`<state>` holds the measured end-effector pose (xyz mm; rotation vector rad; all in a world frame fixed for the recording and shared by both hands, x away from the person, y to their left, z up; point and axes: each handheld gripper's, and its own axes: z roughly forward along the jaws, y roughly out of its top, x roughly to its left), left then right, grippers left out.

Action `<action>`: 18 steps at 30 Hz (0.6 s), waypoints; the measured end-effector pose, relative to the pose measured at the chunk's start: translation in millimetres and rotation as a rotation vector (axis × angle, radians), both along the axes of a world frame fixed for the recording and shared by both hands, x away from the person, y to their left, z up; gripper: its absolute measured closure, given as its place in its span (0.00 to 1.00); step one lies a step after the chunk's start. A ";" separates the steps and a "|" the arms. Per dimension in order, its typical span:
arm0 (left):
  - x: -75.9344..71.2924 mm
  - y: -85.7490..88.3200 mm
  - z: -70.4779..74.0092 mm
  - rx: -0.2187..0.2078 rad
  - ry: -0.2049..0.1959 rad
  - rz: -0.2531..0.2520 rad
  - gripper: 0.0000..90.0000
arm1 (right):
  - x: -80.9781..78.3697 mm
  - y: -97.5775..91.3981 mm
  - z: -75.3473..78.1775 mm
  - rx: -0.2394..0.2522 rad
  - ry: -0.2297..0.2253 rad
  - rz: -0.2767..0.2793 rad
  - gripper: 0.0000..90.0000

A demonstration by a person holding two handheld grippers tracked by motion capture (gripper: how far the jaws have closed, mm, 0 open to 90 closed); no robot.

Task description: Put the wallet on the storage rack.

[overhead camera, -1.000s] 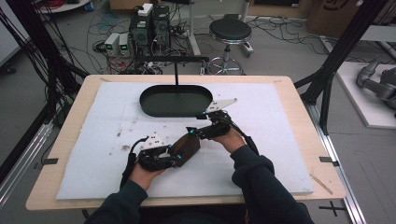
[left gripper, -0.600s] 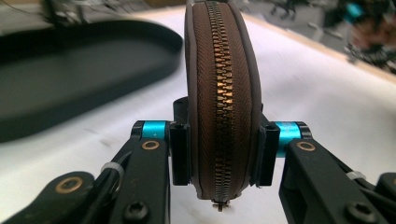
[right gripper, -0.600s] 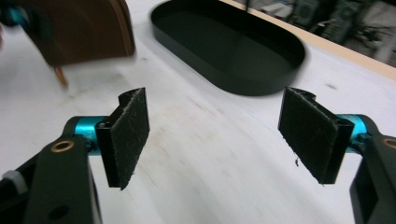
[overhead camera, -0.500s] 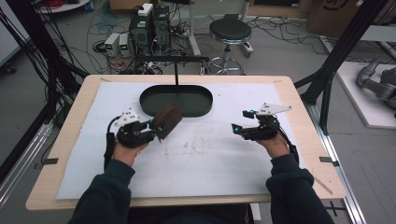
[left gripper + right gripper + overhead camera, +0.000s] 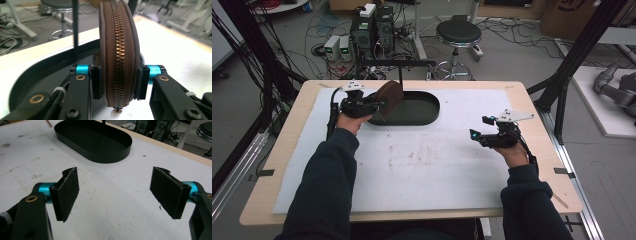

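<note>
Your left gripper (image 5: 379, 106) clamps the brown zippered pouch (image 5: 389, 99) on edge, zipper facing you, its pads (image 5: 97, 81) pressed on both flat sides, held above the left end of the black oval tray (image 5: 422, 111). Your right gripper (image 5: 478, 136) hovers well apart at the table's right with its jaws spread wide and nothing between them. A smudged white mat (image 5: 427, 165) covers the wooden table (image 5: 557, 185). Beyond it stand a black stool (image 5: 458, 34), tangled cables and electronics boxes (image 5: 372, 27) on the grey floor.
</note>
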<state>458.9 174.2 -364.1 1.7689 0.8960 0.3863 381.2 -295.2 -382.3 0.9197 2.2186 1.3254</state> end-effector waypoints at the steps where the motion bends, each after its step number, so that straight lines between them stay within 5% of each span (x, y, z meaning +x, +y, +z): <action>1: 4.7 -1.1 -1.6 0.005 0.006 -0.003 0.74 | 0.5 0.2 -0.3 0.001 0.001 0.002 0.26; 8: 34.9 -7.3 -23.9 -0.024 0.068 0.055 0.74 | 0.7 -4.0 -0.4 0.000 -0.001 -0.006 0.26; 11: 43.4 -8.3 -37.2 -0.038 0.137 0.075 0.74 | 0.4 -6.3 -0.5 0.004 0.002 -0.012 0.26; 14: 51.5 -6.8 -50.8 -0.126 0.218 0.073 0.73 | -0.5 -7.6 -0.6 0.001 0.000 -0.015 0.26; 18: 54.3 -8.5 -59.3 -0.117 0.275 0.066 0.72 | -0.2 -9.4 -1.7 0.004 0.006 -0.020 0.26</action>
